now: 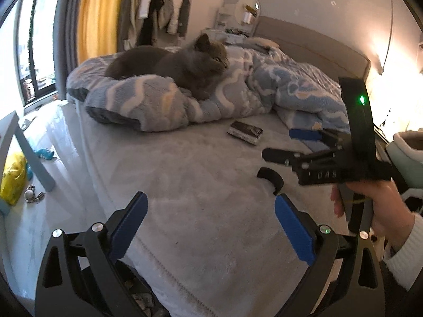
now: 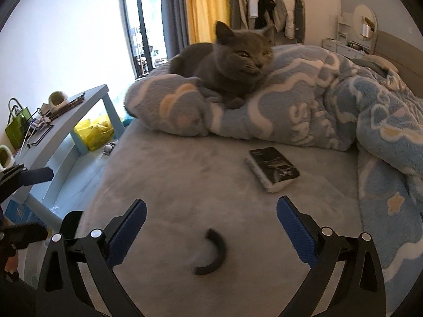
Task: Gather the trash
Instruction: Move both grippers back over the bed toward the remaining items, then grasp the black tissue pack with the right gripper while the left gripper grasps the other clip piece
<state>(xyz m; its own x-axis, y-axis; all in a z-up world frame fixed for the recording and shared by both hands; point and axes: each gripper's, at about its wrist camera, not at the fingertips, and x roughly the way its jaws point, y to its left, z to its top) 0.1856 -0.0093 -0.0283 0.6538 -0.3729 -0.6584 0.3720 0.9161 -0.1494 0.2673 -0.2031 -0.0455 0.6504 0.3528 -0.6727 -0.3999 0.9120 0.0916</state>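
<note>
A flat black-and-white packet [image 1: 245, 132] [image 2: 273, 169] lies on the grey bed sheet [image 2: 171, 174] near the rumpled blanket. A small black curved piece [image 1: 269, 179] [image 2: 211, 253] lies closer to me on the sheet. My left gripper [image 1: 211, 211] hovers open over the bed's near edge with nothing between its blue pads. My right gripper [image 2: 211, 211] is open just above the curved piece, short of the packet and touching neither. In the left wrist view a hand [image 1: 375, 200] holds the right gripper [image 1: 277, 144] at the right.
A grey cat [image 1: 185, 66] [image 2: 232, 66] lies on the blue-and-white blanket [image 2: 330, 105] behind the packet. A light blue side table [image 2: 66, 121] with clutter stands left of the bed. A yellow bag [image 2: 95, 132] [image 1: 13, 177] sits on the floor beneath it.
</note>
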